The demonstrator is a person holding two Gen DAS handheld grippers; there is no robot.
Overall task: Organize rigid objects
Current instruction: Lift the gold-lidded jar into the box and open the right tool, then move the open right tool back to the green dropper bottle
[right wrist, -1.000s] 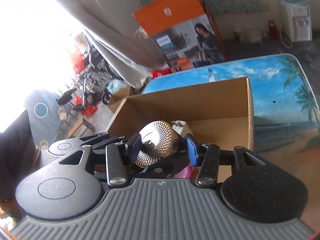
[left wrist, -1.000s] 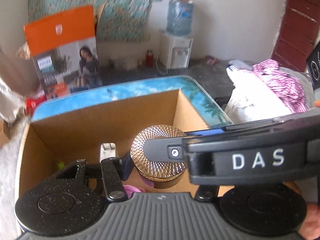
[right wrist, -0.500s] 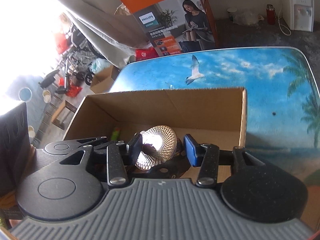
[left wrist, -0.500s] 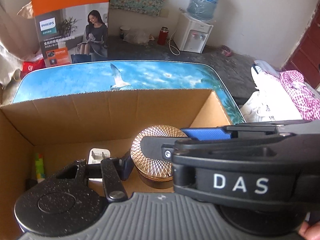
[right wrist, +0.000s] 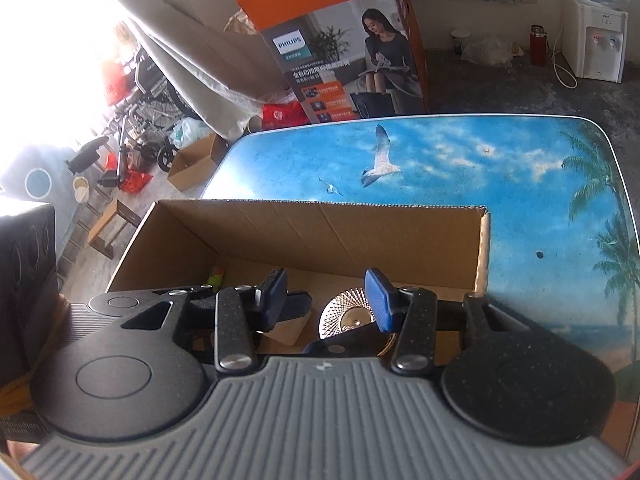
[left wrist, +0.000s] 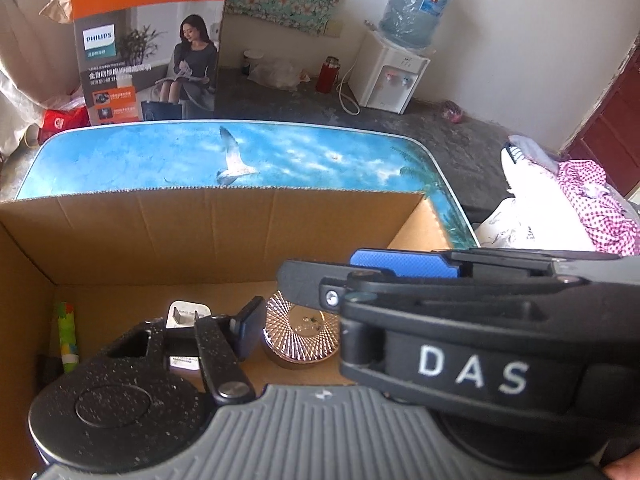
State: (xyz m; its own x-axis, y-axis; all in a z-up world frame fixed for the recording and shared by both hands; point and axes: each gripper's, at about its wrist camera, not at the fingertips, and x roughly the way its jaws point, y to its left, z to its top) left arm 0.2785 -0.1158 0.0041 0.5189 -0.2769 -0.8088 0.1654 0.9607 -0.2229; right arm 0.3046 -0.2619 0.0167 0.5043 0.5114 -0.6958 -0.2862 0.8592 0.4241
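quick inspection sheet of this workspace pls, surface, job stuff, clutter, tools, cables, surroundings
surface: beach-print table, carries an open box
job's things: gold jar, charger and green stick on the box floor
clutter: clothes piled beside the table
grippers: right tool open above the jar, not touching; left tool half hidden, state unclear
cables: white cord by the dispenser
surroundings: Philips carton behind the table
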